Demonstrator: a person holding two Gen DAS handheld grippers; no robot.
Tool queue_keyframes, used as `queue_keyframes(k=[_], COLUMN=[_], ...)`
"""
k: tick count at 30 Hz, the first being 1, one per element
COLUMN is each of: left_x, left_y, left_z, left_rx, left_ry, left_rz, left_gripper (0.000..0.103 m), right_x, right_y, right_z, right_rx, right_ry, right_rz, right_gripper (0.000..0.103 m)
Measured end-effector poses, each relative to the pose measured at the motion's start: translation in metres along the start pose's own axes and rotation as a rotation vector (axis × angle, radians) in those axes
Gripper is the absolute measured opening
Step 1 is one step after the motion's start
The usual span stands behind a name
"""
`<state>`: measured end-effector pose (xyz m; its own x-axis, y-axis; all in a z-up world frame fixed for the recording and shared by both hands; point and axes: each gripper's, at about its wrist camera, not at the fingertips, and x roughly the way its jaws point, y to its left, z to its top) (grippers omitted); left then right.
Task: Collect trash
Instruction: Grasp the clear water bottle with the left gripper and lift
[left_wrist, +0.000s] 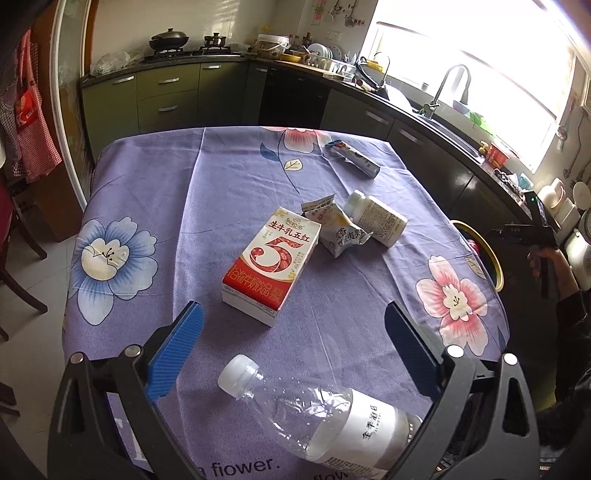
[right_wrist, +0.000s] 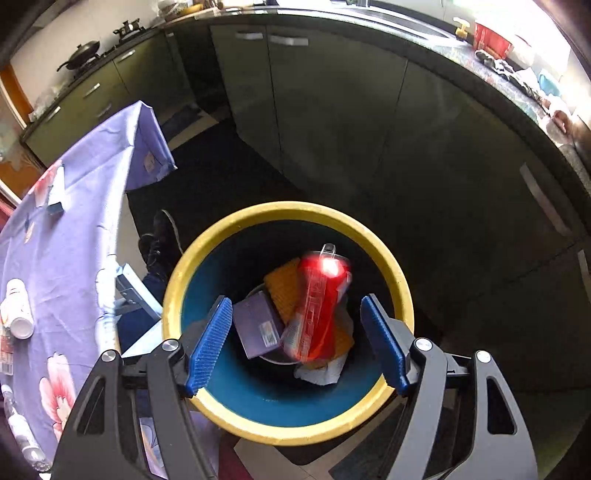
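Observation:
In the left wrist view my left gripper (left_wrist: 291, 328) is open above the purple flowered table (left_wrist: 155, 192). A clear plastic bottle (left_wrist: 317, 417) lies between its fingers, close to the camera. Ahead lie a red and white milk carton (left_wrist: 271, 266), a crumpled wrapper (left_wrist: 340, 230), a white bottle (left_wrist: 376, 218) and a small tube-like packet (left_wrist: 354, 157). In the right wrist view my right gripper (right_wrist: 297, 339) is open over the yellow-rimmed bin (right_wrist: 207, 254). A blurred red can (right_wrist: 321, 302) is in the bin, below the fingers, over a purple box (right_wrist: 258, 325) and orange trash (right_wrist: 282, 284).
Kitchen cabinets (left_wrist: 166, 96) and a sink counter (left_wrist: 436, 114) surround the table. The bin (left_wrist: 491, 254) stands off the table's right edge, with my right gripper (left_wrist: 524, 232) and hand above it. Dark cabinets (right_wrist: 369, 110) stand behind the bin. A shoe (right_wrist: 159, 240) is beside it.

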<state>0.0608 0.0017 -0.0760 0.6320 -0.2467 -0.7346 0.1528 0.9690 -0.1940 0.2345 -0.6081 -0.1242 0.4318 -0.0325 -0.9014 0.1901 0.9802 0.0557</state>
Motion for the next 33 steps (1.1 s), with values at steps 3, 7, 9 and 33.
queue_keyframes(k=[3, 7, 9, 33], left_x=[-0.005, -0.005, -0.005, 0.024], left_y=[-0.001, 0.0, 0.0, -0.003], left_z=[-0.001, -0.007, -0.011, -0.052], left_rx=[0.002, -0.041, -0.061, -0.368], left_ry=[0.018, 0.079, 0.102, 0.47], left_rz=[-0.011, -0.038, -0.034, -0.061], left_gripper=[0.094, 0.094, 0.094, 0.094], right_x=[-0.009, -0.012, -0.021, -0.062], right_y=[0.011, 0.027, 0.028, 0.078], right_z=[-0.006, -0.012, -0.014, -0.03], right_rx=[-0.018, -0.048, -0.062, -0.221], right_ry=[-0.013, -0.016, -0.019, -0.125], right_rz=[0.017, 0.035, 0.047, 0.181], right_gripper=[0.072, 0.072, 0.072, 0.072])
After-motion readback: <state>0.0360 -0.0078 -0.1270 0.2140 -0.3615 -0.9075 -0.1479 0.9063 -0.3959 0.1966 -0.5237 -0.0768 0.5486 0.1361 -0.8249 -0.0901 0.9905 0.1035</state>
